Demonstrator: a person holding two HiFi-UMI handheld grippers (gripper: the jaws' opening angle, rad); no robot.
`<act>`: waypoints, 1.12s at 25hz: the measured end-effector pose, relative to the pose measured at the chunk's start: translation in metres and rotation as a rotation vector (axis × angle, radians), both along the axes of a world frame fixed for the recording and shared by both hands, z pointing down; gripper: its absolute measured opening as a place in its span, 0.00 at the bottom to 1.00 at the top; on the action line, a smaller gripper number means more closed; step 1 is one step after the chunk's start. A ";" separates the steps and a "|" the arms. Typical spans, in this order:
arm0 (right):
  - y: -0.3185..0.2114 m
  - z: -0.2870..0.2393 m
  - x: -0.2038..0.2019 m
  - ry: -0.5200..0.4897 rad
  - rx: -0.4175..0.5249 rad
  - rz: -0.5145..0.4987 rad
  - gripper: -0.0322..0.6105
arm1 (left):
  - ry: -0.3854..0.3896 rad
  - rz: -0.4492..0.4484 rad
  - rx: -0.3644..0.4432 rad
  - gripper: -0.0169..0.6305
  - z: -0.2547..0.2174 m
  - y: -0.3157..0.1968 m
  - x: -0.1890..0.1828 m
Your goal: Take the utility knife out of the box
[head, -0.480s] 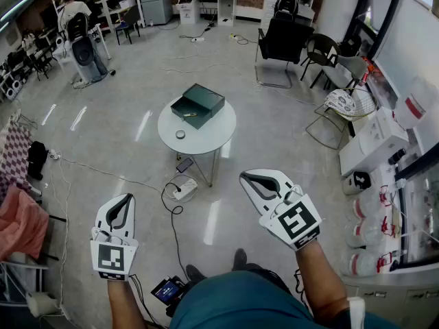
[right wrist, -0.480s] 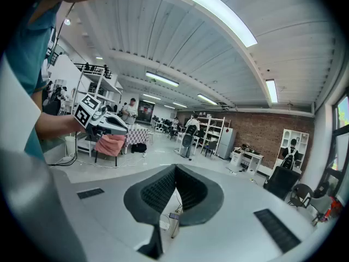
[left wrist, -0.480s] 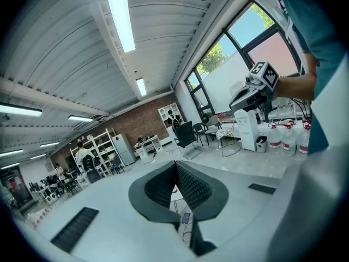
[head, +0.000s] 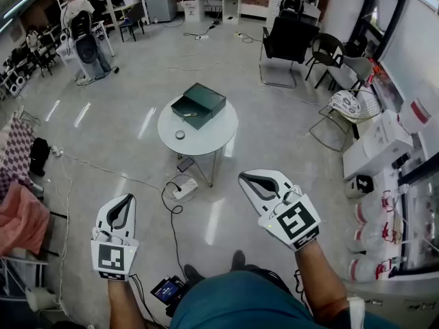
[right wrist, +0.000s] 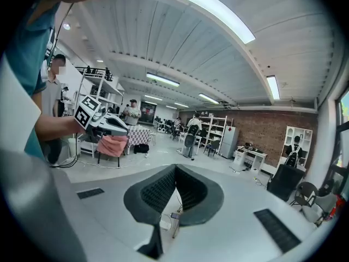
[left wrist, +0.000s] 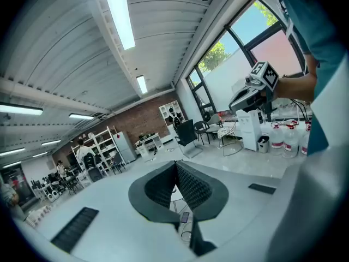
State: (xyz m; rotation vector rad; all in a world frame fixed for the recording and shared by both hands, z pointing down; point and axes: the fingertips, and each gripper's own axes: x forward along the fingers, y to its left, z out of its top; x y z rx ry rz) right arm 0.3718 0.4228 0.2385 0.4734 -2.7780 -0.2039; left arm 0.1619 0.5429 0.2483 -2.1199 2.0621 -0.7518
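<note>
The white left gripper (head: 125, 199) and right gripper (head: 243, 177) are both closed and empty, well apart from the round white table (head: 209, 141). At the table's far edge, the dark green open box (head: 200, 101) holds the yellowish utility knife (head: 190, 114).

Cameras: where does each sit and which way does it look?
Head view: on the person's head, looking steeply down at the round table and dark green box; shows left gripper, right gripper, teal shirt.
Left gripper view: on the left gripper, along its shut jaws across the room; shows the right gripper, teal shirt.
Right gripper view: on the right gripper, along its shut jaws; shows the left gripper, teal shirt.
Shared: both gripper views show the brick wall.
</note>
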 end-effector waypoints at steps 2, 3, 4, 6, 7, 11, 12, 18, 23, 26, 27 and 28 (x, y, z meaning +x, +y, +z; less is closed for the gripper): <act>-0.009 0.001 0.005 -0.003 -0.003 -0.007 0.11 | -0.015 -0.010 -0.015 0.05 0.003 -0.007 0.005; -0.014 0.001 0.009 -0.004 -0.003 -0.011 0.11 | -0.018 -0.014 -0.019 0.05 0.004 -0.011 0.009; -0.019 0.001 0.012 -0.004 -0.002 -0.015 0.11 | -0.018 -0.018 -0.020 0.05 0.005 -0.015 0.012; -0.028 0.002 0.017 -0.003 -0.003 -0.025 0.11 | -0.018 -0.023 -0.019 0.05 0.006 -0.024 0.020; -0.032 0.003 0.019 -0.003 -0.004 -0.031 0.11 | -0.019 -0.025 -0.020 0.05 0.007 -0.028 0.023; -0.047 0.005 0.036 -0.024 -0.023 -0.051 0.11 | -0.008 -0.029 -0.010 0.05 0.007 -0.044 0.048; -0.051 0.006 0.042 -0.029 -0.028 -0.055 0.11 | -0.008 -0.030 -0.009 0.05 0.005 -0.048 0.056; -0.073 0.010 0.078 -0.040 -0.046 -0.065 0.11 | -0.046 -0.037 -0.031 0.05 0.002 -0.065 0.093; -0.086 0.014 0.093 -0.053 -0.057 -0.047 0.11 | -0.055 -0.021 -0.046 0.05 0.004 -0.077 0.108; -0.098 0.016 0.090 -0.048 -0.065 -0.035 0.11 | -0.051 -0.006 -0.053 0.05 0.007 -0.092 0.104; -0.102 0.019 0.088 -0.043 -0.067 -0.029 0.11 | -0.046 0.001 -0.055 0.05 0.011 -0.099 0.101; -0.107 0.021 0.085 -0.038 -0.069 -0.023 0.11 | -0.039 0.009 -0.057 0.05 0.014 -0.107 0.098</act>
